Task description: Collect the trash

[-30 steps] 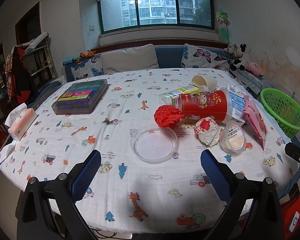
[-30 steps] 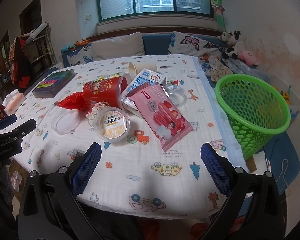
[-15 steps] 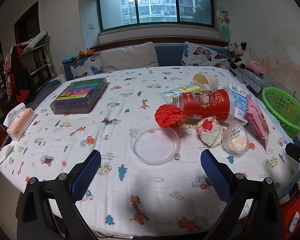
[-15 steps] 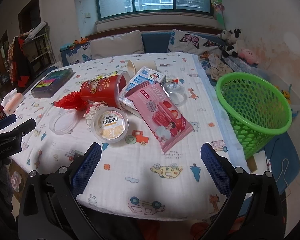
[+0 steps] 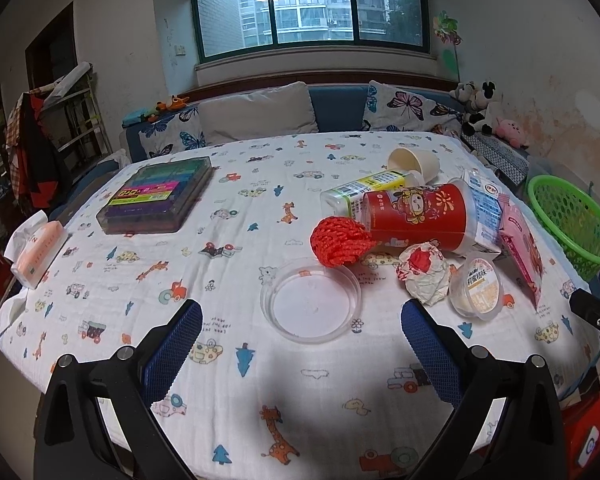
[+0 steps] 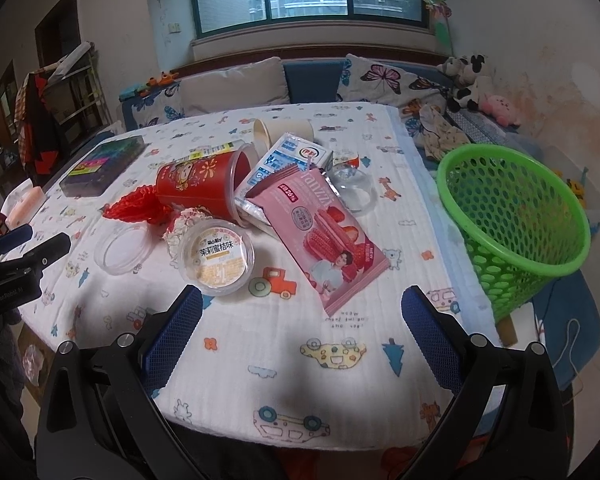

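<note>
Currently, both grippers are held over the near edge of the table (image 5: 100, 280), each with its blue-padded fingers spread wide and nothing between them. The left gripper (image 5: 300, 344) is poised just short of a clear lid (image 5: 311, 305); the right gripper (image 6: 300, 332) is aimed at the gap between a jelly cup (image 6: 219, 261) and a pink wrapper (image 6: 324, 236).

The trash is heaped around a red cup (image 5: 416, 214) lying on its side. A red mesh ball (image 5: 340, 240) is pressed against its base end, and a crumpled paper (image 5: 424, 272) is seen just in front of it, touching the jelly cup. Behind the red cup a yellow-labelled bottle (image 5: 360, 190) and a tipped beige paper cup (image 5: 414, 162) are found. A milk carton (image 6: 296, 158) lies against the red cup's open mouth, partly covered by the pink wrapper. A clear plastic piece (image 6: 354, 188) lies beyond the wrapper.

A green basket (image 6: 512, 224) stands off the table's edge, well right of the red cup. Far left of the red cup, a coloured box (image 5: 156, 196) and a tissue pack (image 5: 34, 252) are laid apart from the heap.
</note>
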`<state>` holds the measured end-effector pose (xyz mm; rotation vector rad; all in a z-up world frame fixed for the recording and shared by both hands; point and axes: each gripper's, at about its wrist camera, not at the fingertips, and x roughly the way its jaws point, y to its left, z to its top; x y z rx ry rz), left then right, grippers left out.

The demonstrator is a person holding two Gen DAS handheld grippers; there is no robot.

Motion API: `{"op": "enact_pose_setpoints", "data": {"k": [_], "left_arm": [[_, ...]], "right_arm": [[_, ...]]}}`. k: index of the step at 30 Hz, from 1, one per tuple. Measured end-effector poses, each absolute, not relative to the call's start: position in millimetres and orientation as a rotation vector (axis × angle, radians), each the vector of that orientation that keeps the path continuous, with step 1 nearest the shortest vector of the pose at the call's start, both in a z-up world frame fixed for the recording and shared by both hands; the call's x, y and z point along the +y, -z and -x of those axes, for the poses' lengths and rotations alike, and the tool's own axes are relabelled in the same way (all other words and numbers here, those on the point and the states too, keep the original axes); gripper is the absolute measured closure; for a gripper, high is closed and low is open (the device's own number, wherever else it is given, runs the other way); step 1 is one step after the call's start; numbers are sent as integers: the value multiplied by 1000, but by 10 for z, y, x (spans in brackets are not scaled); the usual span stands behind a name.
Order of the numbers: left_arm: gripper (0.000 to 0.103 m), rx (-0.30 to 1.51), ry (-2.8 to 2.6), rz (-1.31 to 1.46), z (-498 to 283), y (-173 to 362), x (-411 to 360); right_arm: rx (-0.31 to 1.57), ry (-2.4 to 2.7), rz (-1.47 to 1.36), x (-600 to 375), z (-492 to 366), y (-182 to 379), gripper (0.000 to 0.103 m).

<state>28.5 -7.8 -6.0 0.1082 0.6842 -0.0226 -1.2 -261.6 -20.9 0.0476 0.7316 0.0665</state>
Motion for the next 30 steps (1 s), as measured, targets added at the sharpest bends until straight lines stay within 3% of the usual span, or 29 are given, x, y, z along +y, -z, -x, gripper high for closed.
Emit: {"op": "enact_pose_setpoints", "data": {"k": [30], "left_arm": [[8,813,62,-65,-1191,181,-267]], "right_arm": [[814,-297,96,-2907,-879,484,7]]}}
